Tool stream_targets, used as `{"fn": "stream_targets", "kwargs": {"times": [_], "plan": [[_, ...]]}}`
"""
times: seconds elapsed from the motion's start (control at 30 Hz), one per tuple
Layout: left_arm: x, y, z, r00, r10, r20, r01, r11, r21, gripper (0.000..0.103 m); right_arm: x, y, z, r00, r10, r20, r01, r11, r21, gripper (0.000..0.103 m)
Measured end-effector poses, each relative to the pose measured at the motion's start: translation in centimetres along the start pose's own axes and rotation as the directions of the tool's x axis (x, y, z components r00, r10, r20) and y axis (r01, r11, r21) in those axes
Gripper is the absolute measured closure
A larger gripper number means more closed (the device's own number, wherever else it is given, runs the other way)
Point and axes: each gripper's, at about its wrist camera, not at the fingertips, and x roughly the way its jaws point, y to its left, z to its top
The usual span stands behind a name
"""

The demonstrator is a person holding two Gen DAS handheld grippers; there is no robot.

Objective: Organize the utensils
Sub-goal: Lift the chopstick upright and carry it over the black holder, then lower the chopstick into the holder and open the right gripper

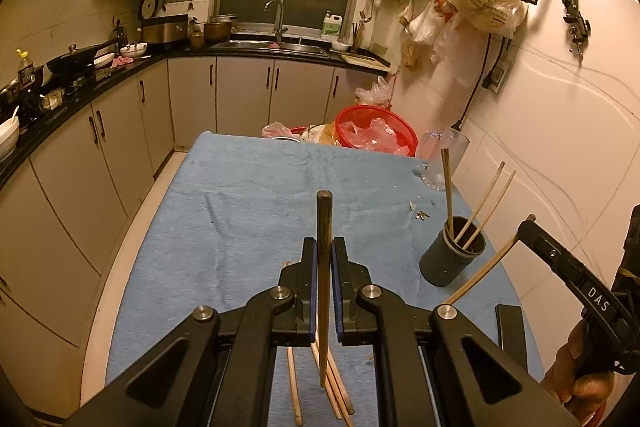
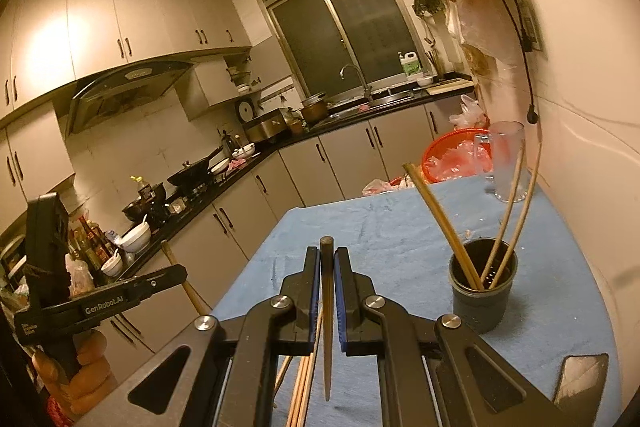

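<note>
My left gripper (image 1: 324,247) is shut on a dark wooden chopstick (image 1: 323,227) and holds it upright above the blue table cloth (image 1: 240,211). My right gripper (image 2: 327,257) is shut on another dark chopstick (image 2: 327,291), also upright. A dark round holder (image 1: 452,253) stands at the right of the table with three light chopsticks (image 1: 482,205) leaning in it; it also shows in the right wrist view (image 2: 482,291). Several light chopsticks (image 1: 334,387) lie on the cloth under my left gripper, and they show under the right gripper too (image 2: 302,383).
A clear glass mug (image 2: 506,163) stands at the table's far right corner. A red basket (image 1: 374,129) with plastic bags sits beyond the far edge. A phone (image 2: 580,379) lies near the right edge. Small scraps (image 1: 420,213) lie by the holder. Kitchen cabinets run along the left.
</note>
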Motion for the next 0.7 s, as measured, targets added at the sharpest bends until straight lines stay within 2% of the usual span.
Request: {"fn": "stream_targets", "kwargs": {"times": [0.3, 0.7], "plan": [[0.2, -2.3, 1.0, 1.000, -0.015, -0.001, 0.015, 0.999, 0.041, 0.096, -1.9, -2.1, 1.0, 0.999, -0.027, 0.045, 0.026, 0.999, 0.034, 0.096], [0.5, -8.4, 3.5, 0.997, -0.080, 0.012, 0.078, 0.989, 0.125, 0.096, -6.3, -5.8, 4.8, 0.987, -0.088, 0.138, 0.080, 0.995, 0.060, 0.096]]}}
